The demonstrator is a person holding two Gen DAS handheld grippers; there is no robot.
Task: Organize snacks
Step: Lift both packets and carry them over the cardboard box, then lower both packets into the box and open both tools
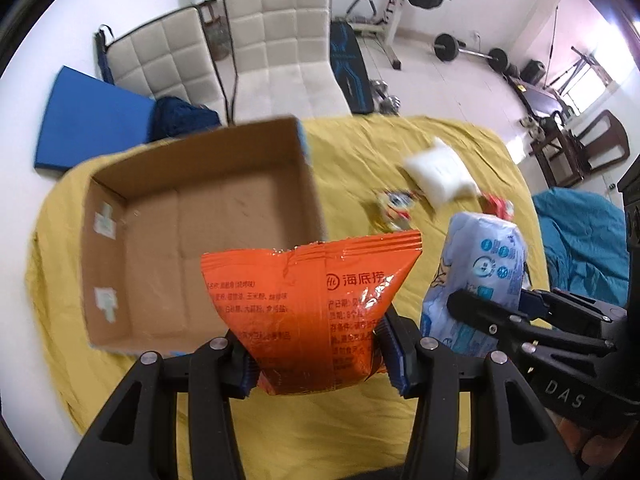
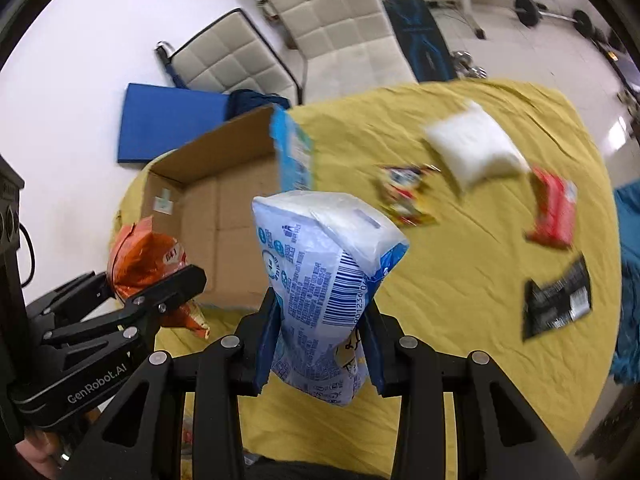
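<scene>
Two crinkly foil-plastic pouches (image 1: pixel 316 312) (image 2: pixel 320 300), clamped.

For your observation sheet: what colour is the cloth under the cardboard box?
Mustard yellow cloth, clearest in the right wrist view.

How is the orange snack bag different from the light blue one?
The orange bag is bright orange with a crimped, zigzag top edge; the light blue bag is pale blue and white with a barcode. The orange bag sits in the left gripper, nearer the cardboard box; the light blue bag is in the right gripper. Both are pinched shut and held up above the yellow cloth.
</scene>
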